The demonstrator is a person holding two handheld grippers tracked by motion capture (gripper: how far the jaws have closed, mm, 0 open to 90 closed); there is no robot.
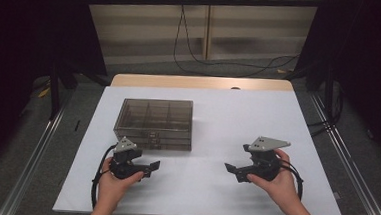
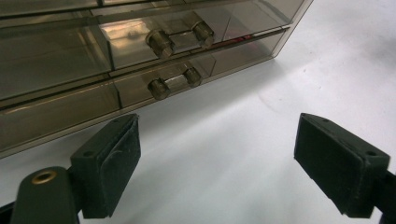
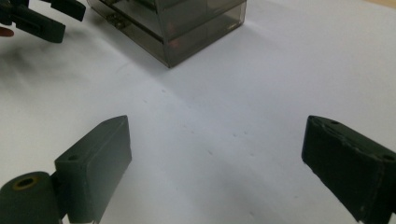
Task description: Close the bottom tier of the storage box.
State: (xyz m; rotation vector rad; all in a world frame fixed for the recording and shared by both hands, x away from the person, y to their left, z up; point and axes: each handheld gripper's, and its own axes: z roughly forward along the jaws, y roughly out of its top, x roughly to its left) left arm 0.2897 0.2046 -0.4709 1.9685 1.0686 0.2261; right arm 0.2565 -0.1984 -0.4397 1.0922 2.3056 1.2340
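Smoky translucent plastic drawer box [image 1: 155, 123], one only, sits on the white table cover [image 1: 227, 125] left of centre, its long side running across the table, drawer fronts facing the person. Two cylinder-post handles [image 2: 180, 37] show, one per drawer, stacked. Left gripper [image 1: 150, 166] just before the box, jaws wide, empty. Right gripper [image 1: 232, 171] well apart, jaws spread, nothing between.

Lab/test rig, not a home. Table [image 1: 296, 144] under a white sheet, boxed in by black curtains [image 1: 27, 37] and a metal frame [image 1: 200, 0], floor rails [image 1: 35, 158] either side. Loose cables [image 1: 201, 63] run along the back wall over grey carpet.
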